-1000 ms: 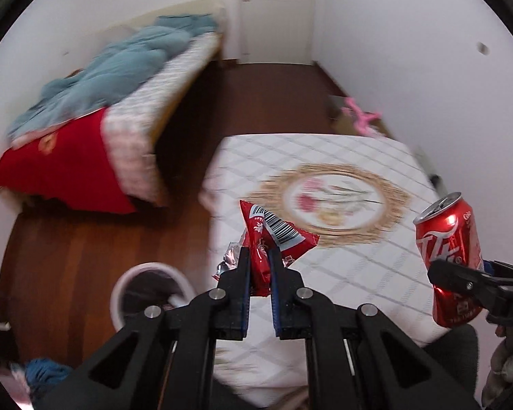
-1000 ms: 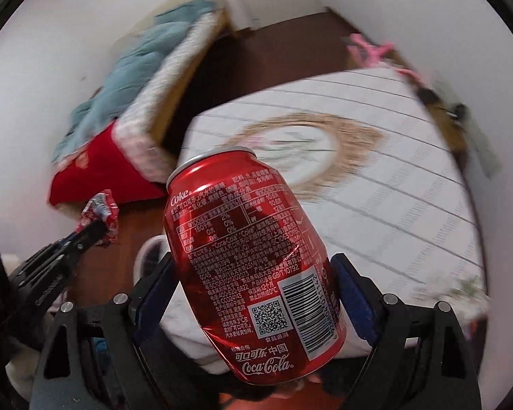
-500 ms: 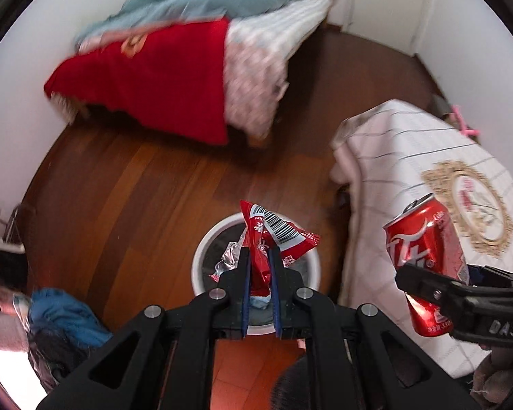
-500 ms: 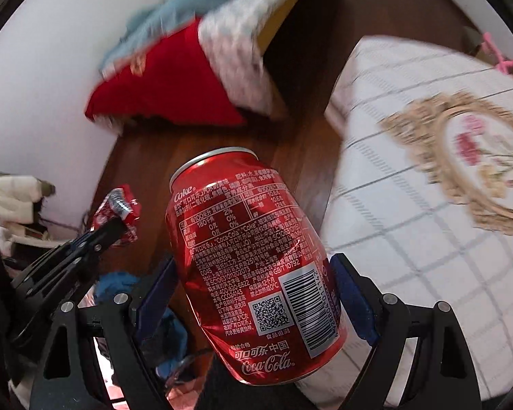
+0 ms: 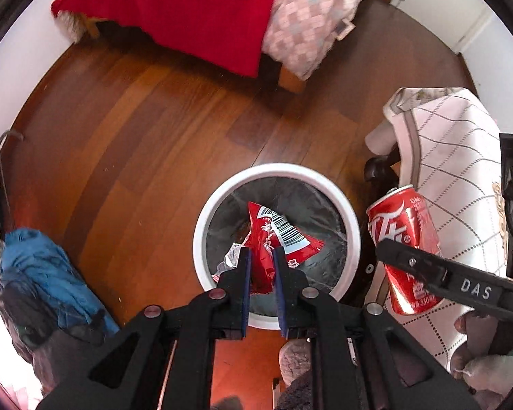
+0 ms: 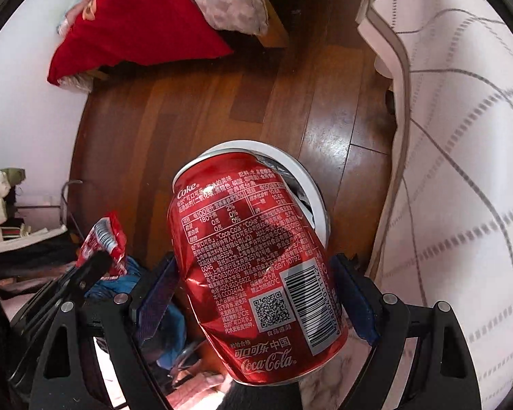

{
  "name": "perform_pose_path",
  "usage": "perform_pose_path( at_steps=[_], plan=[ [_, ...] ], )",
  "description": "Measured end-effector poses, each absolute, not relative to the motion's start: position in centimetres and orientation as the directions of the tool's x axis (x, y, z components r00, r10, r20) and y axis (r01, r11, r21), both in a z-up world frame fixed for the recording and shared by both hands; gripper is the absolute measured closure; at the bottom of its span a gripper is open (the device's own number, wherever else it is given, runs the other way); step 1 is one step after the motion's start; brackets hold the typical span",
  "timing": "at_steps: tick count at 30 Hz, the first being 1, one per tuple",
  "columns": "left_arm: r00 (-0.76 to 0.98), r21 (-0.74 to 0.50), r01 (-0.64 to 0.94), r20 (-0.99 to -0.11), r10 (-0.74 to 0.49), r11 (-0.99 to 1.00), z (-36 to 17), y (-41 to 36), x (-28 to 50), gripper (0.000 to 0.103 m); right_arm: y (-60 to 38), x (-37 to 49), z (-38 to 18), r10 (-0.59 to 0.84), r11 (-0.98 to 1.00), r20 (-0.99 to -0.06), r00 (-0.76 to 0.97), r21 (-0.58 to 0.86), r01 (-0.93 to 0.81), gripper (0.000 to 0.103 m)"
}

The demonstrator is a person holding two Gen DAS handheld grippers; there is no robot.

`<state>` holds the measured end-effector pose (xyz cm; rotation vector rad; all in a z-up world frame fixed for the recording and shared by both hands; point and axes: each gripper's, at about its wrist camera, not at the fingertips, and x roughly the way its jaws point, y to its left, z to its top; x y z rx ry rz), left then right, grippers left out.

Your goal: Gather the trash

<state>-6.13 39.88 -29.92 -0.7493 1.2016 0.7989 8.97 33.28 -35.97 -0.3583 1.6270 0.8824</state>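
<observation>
Left wrist view: left gripper [image 5: 261, 256] jaws opening, crinkly red foil wrapper [image 5: 273, 239] between them, hanging over round white-rimmed bin [image 5: 352, 225] with black liner. Right gripper [image 6: 256, 273] jaws wide, clamped on dented glossy red can [image 6: 253, 266] beside the bin. Wood floor [image 5: 136, 136] open around; quilted cloth edge [image 5: 461, 157] close right.

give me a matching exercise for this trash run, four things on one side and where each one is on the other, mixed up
Things:
1. snack wrapper
2. Coca-Cola can
3. white trash bin
4. blue cloth

Places:
A. on the wooden floor, black liner inside
B. between the fingers of the left claw, over the bin, as its jaws open
C. heaped at the room's edge
D. gripped in the right claw

Pairs: 1-B, 2-D, 3-A, 4-C
</observation>
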Motion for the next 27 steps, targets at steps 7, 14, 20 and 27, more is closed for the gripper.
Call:
perform_pose_path(
  at_steps=[7,14,20,27],
  plan=[
    [0.177,-0.088,-0.877,-0.973,0.147,0.472,-29.3,40.5,-7.9,0.030,34.9,8.9,-37.3,0.182,0.649,-0.943,-0.279,0.328,-0.686,0.013],
    [0.137,-0.033,-0.904,-0.967,0.216,0.426,-27.6,40.6,-9.8,0.003,35.5,7.9,-36.2,0.185,0.601,-0.947,-0.263,0.321,-0.732,0.000],
    [0.117,0.020,-0.907,-0.948,0.297,0.420,-25.3,39.5,-11.7,0.003,34.6,6.8,-33.0,0.200,0.559,-0.963,-0.181,0.264,-0.786,0.000],
    [0.142,0.025,-0.891,-0.933,0.330,0.453,-21.7,36.6,-13.1,0.003,30.7,5.1,-27.5,0.242,0.550,-0.964,-0.114,0.233,-0.802,0.000]
  ],
)
